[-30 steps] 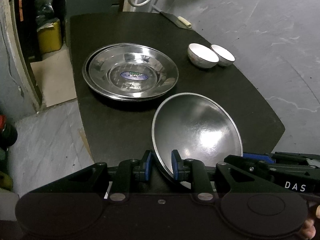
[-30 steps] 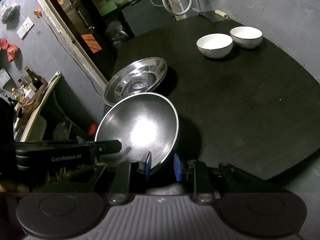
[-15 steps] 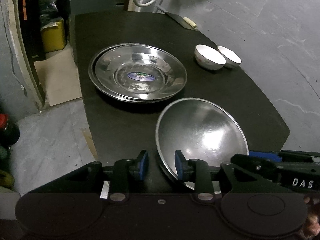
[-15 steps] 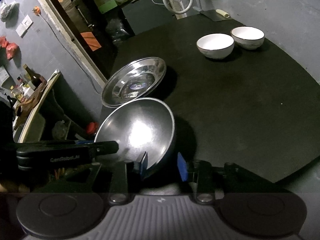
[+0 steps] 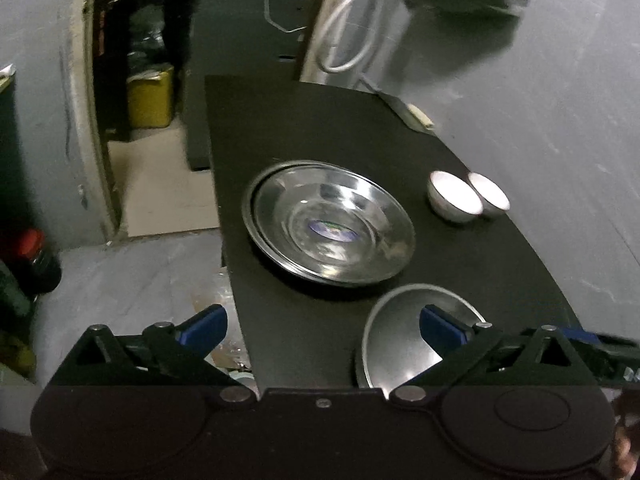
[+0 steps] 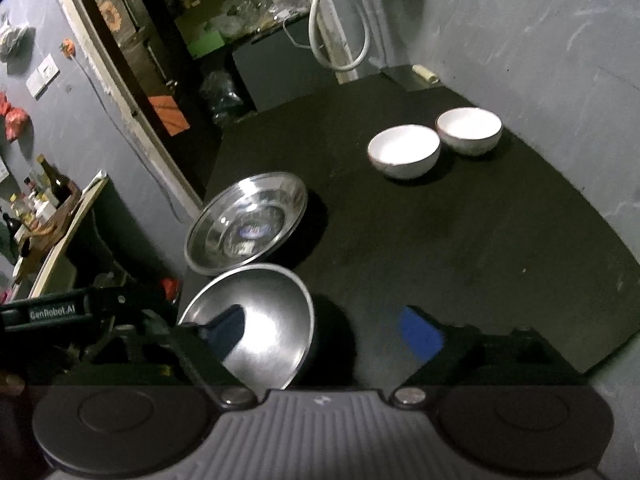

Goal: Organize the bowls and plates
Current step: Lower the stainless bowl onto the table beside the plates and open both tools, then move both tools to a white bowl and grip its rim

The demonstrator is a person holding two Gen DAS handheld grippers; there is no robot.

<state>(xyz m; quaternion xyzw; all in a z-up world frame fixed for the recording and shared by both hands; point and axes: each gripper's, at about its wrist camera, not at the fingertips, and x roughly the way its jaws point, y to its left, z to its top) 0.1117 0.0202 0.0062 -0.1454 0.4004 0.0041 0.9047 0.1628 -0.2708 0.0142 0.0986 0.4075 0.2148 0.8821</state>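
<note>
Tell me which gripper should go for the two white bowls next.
Right. The two white bowls sit on its side of the table, and the right gripper is open. The left gripper, also open, hangs by the stacked steel plates.

Left gripper [image 5: 322, 326]: jaws spread wide, blue-padded fingers [image 5: 202, 326] level, nothing between them, held low over the table's near-left edge. Right gripper [image 6: 320, 330]: jaws likewise wide apart, empty, poised at the table's near edge.
</note>
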